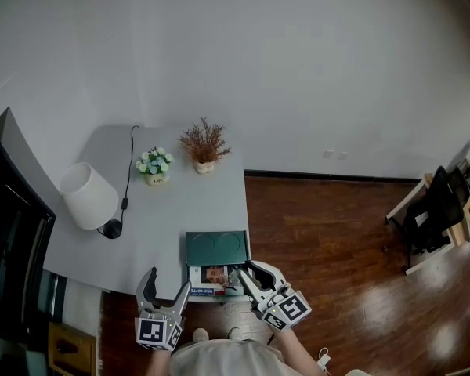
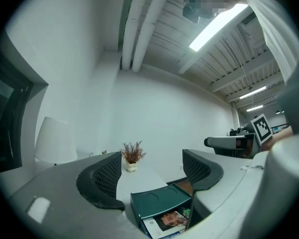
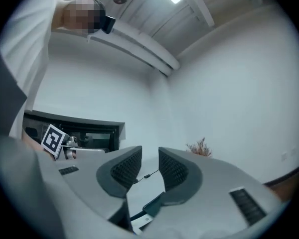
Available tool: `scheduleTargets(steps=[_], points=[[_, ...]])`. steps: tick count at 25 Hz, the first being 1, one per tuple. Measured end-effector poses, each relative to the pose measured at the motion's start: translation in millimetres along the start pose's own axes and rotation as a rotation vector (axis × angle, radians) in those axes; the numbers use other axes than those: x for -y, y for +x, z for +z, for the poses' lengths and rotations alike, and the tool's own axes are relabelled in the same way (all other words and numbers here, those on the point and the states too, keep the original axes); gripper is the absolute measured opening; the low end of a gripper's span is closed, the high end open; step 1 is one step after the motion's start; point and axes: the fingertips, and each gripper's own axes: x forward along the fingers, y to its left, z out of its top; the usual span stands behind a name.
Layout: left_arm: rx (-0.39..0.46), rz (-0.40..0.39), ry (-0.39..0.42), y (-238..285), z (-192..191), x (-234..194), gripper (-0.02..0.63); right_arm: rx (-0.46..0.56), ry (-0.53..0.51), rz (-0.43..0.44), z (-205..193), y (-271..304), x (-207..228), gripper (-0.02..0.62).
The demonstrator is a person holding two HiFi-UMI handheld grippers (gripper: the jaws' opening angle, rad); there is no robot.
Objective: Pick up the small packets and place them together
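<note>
A dark green box (image 1: 216, 247) lies at the near edge of the pale table (image 1: 172, 210). Just in front of it sit printed packets (image 1: 215, 277), one with a picture on it. In the left gripper view the box (image 2: 159, 202) and the packets (image 2: 170, 219) lie low between the jaws but farther off. My left gripper (image 1: 167, 282) (image 2: 152, 176) hangs open and empty off the table's near edge. My right gripper (image 1: 248, 271) (image 3: 149, 168) hovers over the packets' right end, jaws a narrow gap apart with nothing in it. The box's edge (image 3: 152, 203) shows below them.
A white lamp (image 1: 88, 196) with its cable (image 1: 128, 171) stands at the table's left. A pot of pale flowers (image 1: 154, 165) and a dried plant (image 1: 204, 146) stand at the back. A dark cabinet (image 1: 16, 233) is on the left, wooden floor (image 1: 321, 241) on the right.
</note>
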Motion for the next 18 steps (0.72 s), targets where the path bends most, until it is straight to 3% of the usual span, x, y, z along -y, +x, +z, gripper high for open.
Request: scheduleTargets(steps=[3, 4, 5, 6, 10, 14, 16, 18], points=[[0.018, -0.01, 0.013, -1, 6, 3, 0.369, 0.031, -0.076, -0.056, 16, -4, 4, 0.126], [0.023, -0.013, 0.013, -2, 7, 3, 0.368, 0.04, -0.1, -0.083, 19, -6, 7, 0.161], [0.028, -0.017, 0.013, -2, 8, 4, 0.368, 0.048, -0.122, -0.108, 22, -8, 9, 0.28], [0.032, -0.02, 0.012, -1, 8, 5, 0.37, 0.056, -0.144, -0.13, 25, -10, 12, 0.304], [0.043, -0.027, 0.011, 1, 11, 7, 0.369, 0.06, -0.186, -0.154, 30, -13, 15, 0.304], [0.002, -0.025, 0.034, 4, 6, 8, 0.365, 0.036, -0.174, -0.116, 24, -10, 11, 0.302], [0.007, -0.026, 0.035, 5, 6, 9, 0.365, -0.022, -0.135, -0.074, 8, -6, 10, 0.285], [0.025, -0.024, 0.024, 5, 7, 9, 0.364, -0.152, -0.041, -0.042, -28, 1, 13, 0.261]])
